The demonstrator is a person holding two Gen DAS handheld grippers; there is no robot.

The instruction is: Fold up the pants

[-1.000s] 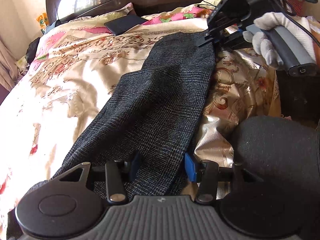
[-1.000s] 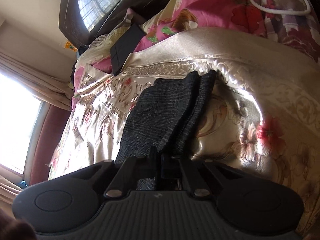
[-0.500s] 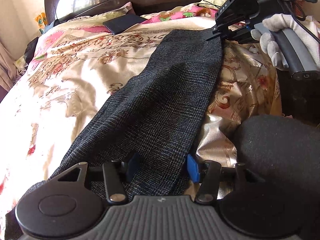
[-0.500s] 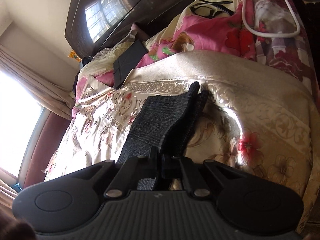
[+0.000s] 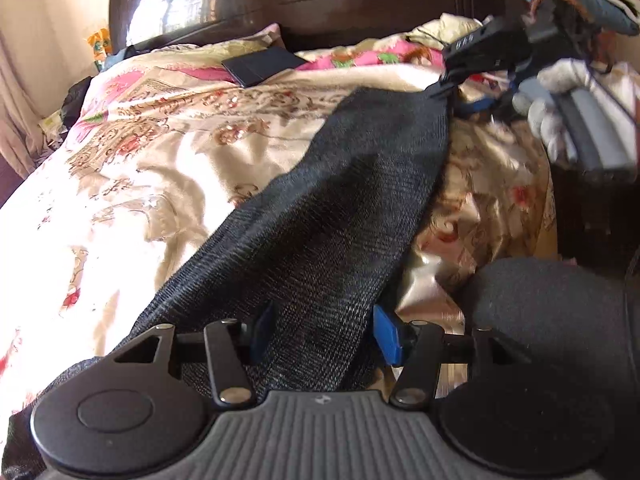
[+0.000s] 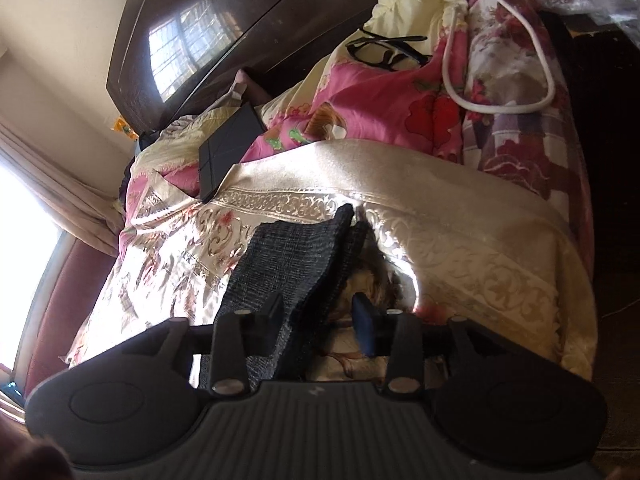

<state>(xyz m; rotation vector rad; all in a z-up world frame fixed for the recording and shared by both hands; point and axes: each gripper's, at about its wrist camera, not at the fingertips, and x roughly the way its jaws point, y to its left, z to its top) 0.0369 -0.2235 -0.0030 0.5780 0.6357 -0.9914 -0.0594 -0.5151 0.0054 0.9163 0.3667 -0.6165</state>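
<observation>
1. left wrist view: the left gripper [image 5: 320, 332] stands spread, the dark pants [image 5: 332, 216] lying slack between its fingers on the bedspread [image 5: 120, 184].
2. right wrist view: the right gripper [image 6: 320, 316] has just been opening from its pinch; the pants' end lies beside its left finger, released, so this lay-down looks finished.

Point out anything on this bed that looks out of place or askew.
The dark pants lie diagonally across the floral bedspread, their far end's layers offset rather than stacked flush. Black eyeglasses and a looped white cable lie loose on the bedding near the headboard; a dark tablet case lies there too.
</observation>
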